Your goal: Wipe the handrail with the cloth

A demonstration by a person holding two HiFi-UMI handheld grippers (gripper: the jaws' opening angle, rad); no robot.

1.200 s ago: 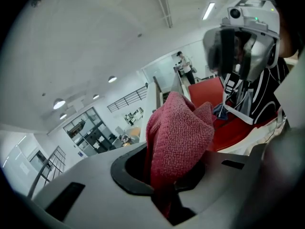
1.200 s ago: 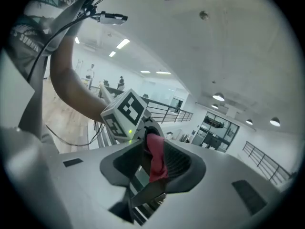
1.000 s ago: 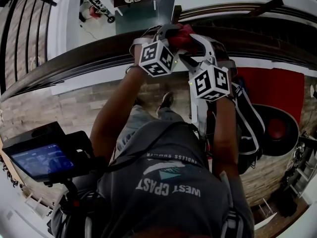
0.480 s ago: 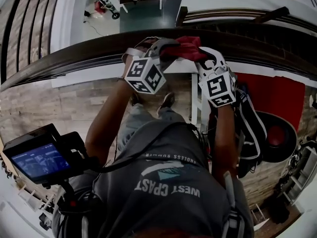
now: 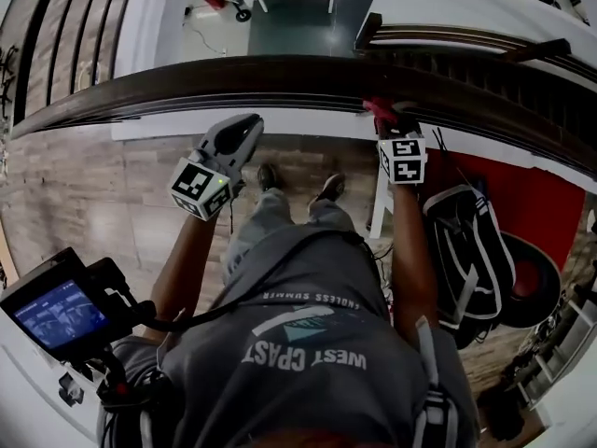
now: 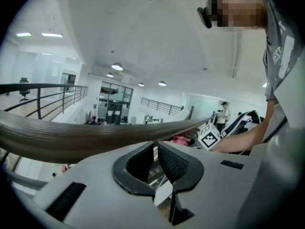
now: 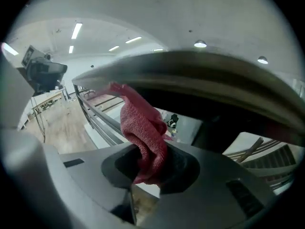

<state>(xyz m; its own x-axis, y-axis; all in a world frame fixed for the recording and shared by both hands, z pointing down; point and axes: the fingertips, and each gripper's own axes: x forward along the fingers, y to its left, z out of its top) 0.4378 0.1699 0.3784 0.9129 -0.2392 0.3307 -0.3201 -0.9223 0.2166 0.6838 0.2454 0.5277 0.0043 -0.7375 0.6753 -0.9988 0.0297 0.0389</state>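
Observation:
The dark wooden handrail [image 5: 187, 87] curves across the top of the head view. My right gripper [image 5: 392, 121] is shut on the red cloth [image 5: 379, 108] and holds it against the rail's near edge. In the right gripper view the cloth [image 7: 138, 123] hangs bunched between the jaws, with the handrail [image 7: 200, 75] just above it. My left gripper [image 5: 248, 121] is below the rail and to the left, apart from the cloth. Its jaws are shut on nothing [image 6: 155, 149]. The left gripper view shows the handrail [image 6: 86, 140] and, farther off, the cloth [image 6: 180, 140].
A black backpack [image 5: 466, 241] and a round red-and-black thing [image 5: 527, 278] lie on the floor at the right. A small monitor [image 5: 56, 311] hangs at the person's left hip. Black railing bars [image 5: 56, 26] run at the upper left. Beyond the rail is a lower floor.
My left gripper has let go of the cloth and dropped down and left, away from the rail. My right gripper still holds the cloth at the rail.

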